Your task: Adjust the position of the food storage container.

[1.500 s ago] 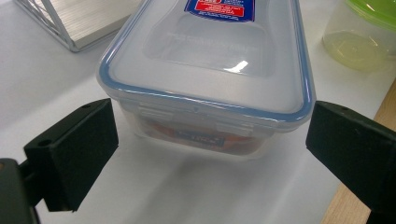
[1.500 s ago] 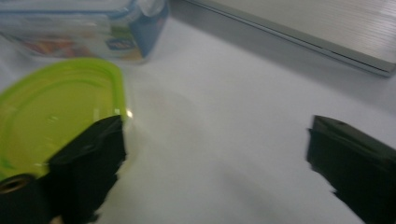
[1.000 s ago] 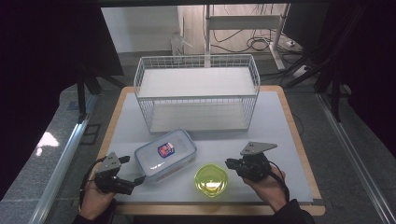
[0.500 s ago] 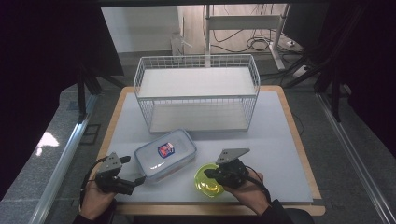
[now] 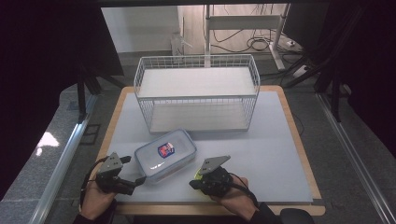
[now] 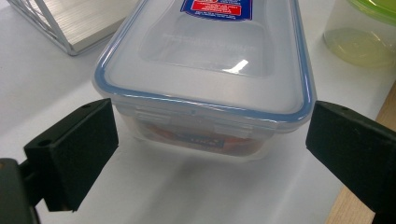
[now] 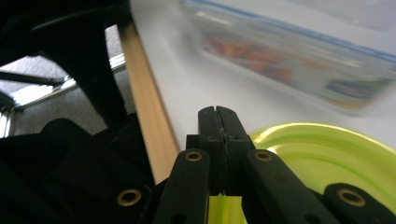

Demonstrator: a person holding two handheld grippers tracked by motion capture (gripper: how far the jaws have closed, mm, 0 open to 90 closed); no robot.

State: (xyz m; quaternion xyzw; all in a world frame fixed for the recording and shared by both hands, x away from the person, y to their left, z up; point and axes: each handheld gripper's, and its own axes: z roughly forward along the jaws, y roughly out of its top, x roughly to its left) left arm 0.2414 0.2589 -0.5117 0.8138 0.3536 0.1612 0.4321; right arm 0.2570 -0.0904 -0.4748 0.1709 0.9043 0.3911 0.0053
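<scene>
Looking along my left gripper (image 6: 205, 154), I see its jaws spread wide with nothing pressed between them; the clear food container (image 6: 205, 79) with the blue-sealed lid sits just ahead of the tips, its near end lined up between them but untouched.

My right gripper (image 7: 218, 122) has its jaws pressed fully together, pad on pad. A strip of lime green shows at the base of the jaws, though I can't tell whether anything is pinched there. The round green lid (image 7: 327, 163) lies just beyond and to one side of the closed tips, close beneath them, and the food container sits blurred farther ahead.

From the high view, both grippers sit at the near edge of the counter (image 5: 271, 140), the container between them, the white wire basket (image 5: 196, 93) well beyond the jaws.
</scene>
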